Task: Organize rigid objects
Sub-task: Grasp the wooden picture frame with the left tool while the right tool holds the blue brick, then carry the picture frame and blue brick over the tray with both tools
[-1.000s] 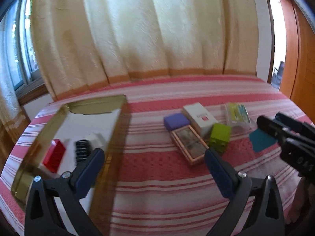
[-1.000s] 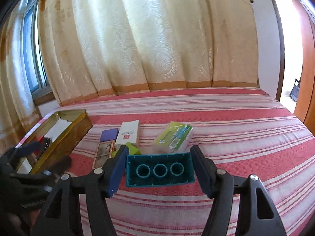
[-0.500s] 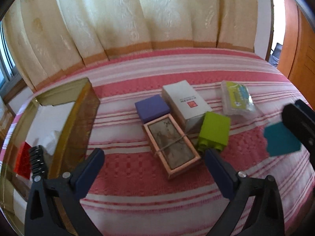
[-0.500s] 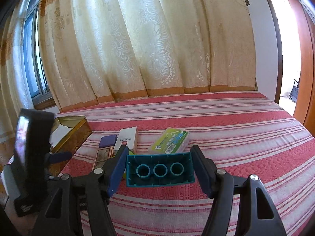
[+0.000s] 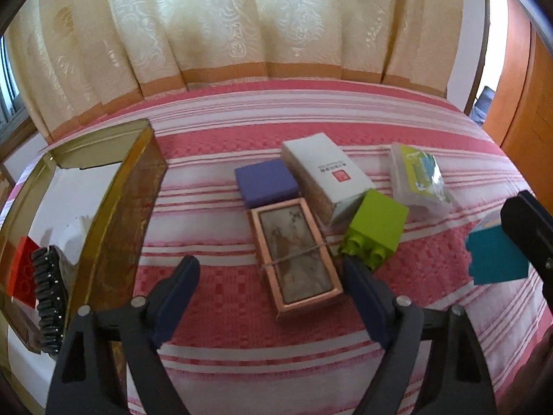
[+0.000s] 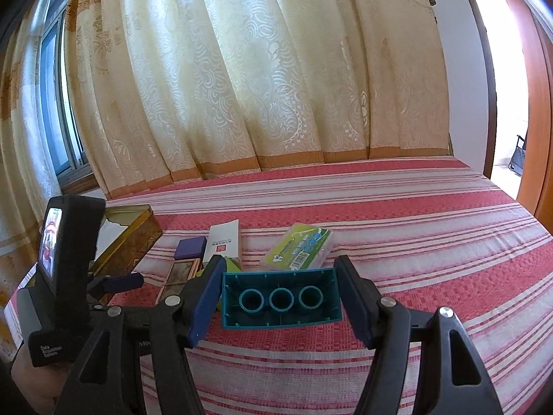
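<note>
From the left wrist view, the left claw is wide open and holds nothing. It hangs over the bed, right above the pink framed box, so that box looks like its next pick. Close by lie a purple box, a white box, a green block and a clear packet. They sit in a loose bunch, waiting to be put away. The gold tin stands open at the left, with a red block and a black comb already inside. That seems to be where things go.

From the right wrist view, the right claw squeezes a teal block by its two short ends, hollow side toward the camera. It is held up off the bed, likely so it can be carried over to the tin.
</note>
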`<state>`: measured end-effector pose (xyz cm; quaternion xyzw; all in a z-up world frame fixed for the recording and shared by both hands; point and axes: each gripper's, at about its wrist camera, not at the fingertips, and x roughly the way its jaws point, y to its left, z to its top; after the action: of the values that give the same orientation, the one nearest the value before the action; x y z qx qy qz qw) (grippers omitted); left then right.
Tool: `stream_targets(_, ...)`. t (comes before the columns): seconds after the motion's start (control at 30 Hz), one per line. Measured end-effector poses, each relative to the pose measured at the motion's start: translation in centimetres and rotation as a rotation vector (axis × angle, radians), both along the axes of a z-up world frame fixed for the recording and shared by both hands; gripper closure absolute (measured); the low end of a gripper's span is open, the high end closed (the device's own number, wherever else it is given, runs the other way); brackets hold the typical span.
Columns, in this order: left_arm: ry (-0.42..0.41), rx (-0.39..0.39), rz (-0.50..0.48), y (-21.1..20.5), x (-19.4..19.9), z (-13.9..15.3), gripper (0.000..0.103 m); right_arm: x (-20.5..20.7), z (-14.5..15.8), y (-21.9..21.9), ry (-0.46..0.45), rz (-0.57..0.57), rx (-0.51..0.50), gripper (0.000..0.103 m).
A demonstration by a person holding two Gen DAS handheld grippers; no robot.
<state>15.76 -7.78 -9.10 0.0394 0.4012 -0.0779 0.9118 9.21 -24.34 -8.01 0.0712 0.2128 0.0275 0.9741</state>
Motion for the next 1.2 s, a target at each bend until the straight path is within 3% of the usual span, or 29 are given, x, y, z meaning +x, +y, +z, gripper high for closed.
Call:
stream_targets(0.2,0.027,0.04,-0.006,-0.7,0.6,-0.4,0.018,0.2,-0.1,0.4,0.002,0.0,-0.023,0.037)
stream_targets(0.27,0.031,0.047,-0.016,-0.9,0.8,-0.4,0.023,0.3,-0.1,0.5,0.004,0.001,-0.029,0.037)
stream_targets(0.3,0.032,0.037,-0.022,-0.9,0.8,-0.4,0.026,0.3,-0.1,0.5,0.006,0.002,-0.028,0.036)
stream_targets(0.37,0.034,0.011,-0.041,-0.7,0.7,-0.3,0.046,0.3,-0.1,0.4,0.007,0.002,-0.023,0.037)
stream_targets(0.43,0.025,0.007,-0.036,-0.5,0.4,-0.2,0.057,0.3,-0.1,0.2,0.005,-0.001,-0.017,0.037)
stream_targets(0.67,0.004,-0.042,-0.036,0.4,-0.3,0.3,0.057,-0.2,0.0,0.4,-0.025,-0.005,-0.025,0.037)
stream_targets(1.2,-0.23,-0.048,0.025,1.9,-3.8,3.0,0.057,-2.4,0.9,1.6,-0.169,0.01,-0.075,0.037)
